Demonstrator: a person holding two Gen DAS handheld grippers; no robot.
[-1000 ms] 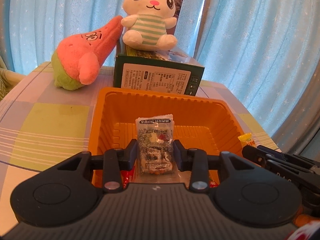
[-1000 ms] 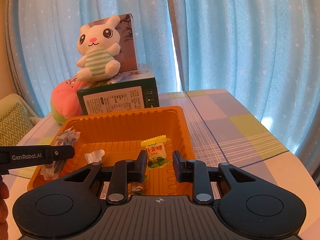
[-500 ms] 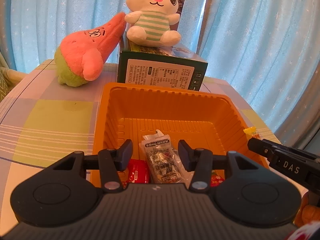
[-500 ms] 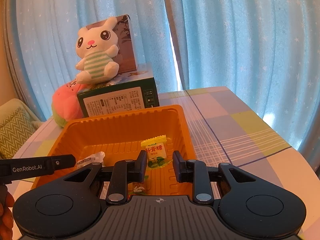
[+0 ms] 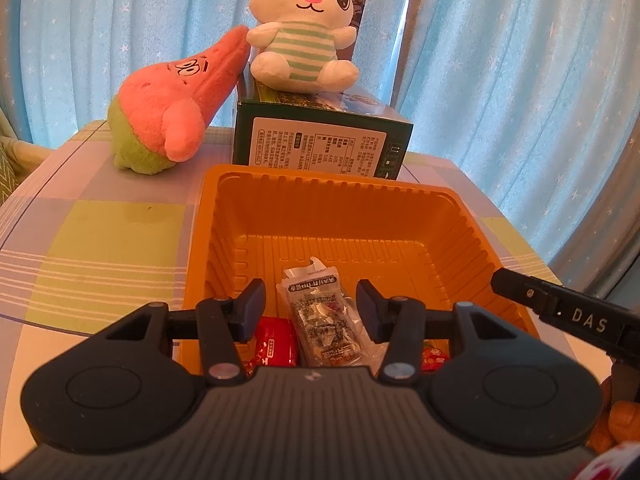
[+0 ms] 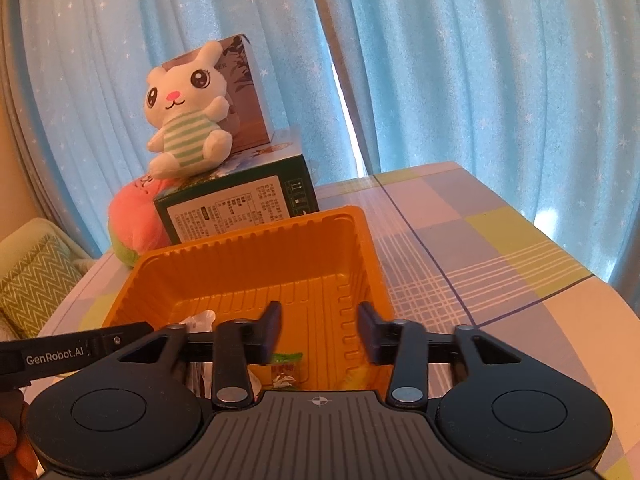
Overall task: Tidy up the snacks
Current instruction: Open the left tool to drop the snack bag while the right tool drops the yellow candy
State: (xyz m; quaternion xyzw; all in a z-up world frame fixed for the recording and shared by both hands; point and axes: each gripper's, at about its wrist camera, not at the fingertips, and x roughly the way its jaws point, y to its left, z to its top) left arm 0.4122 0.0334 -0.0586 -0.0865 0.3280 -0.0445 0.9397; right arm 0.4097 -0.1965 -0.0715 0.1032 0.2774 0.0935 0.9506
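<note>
An orange tray (image 5: pixel 320 178) stands on the checked table, and both grippers hang over its near end. My left gripper (image 5: pixel 310 304) is open. A grey snack packet (image 5: pixel 324 320) lies flat in the tray between its fingers, touching neither, and a red packet (image 5: pixel 276 340) lies beside it. In the right wrist view my right gripper (image 6: pixel 319 328) is over the tray (image 6: pixel 256 236) with its jaws opening and nothing between them. A blurred yellow candy (image 6: pixel 356 378) shows low by its right finger. A green-and-red candy (image 6: pixel 285 366) lies on the tray floor.
A green box (image 5: pixel 320 144) stands right behind the tray with a white bunny plush (image 5: pixel 304 28) on top. A pink star plush (image 5: pixel 176 108) lies to its left. Blue curtains close off the back. Bare tablecloth (image 6: pixel 480 248) lies right of the tray, and a cushioned chair (image 6: pixel 32 280) at far left.
The left jaws let go of the grey packet, which dropped flat into the tray. The right jaws spread apart and the yellow candy they held fell out from between them.
</note>
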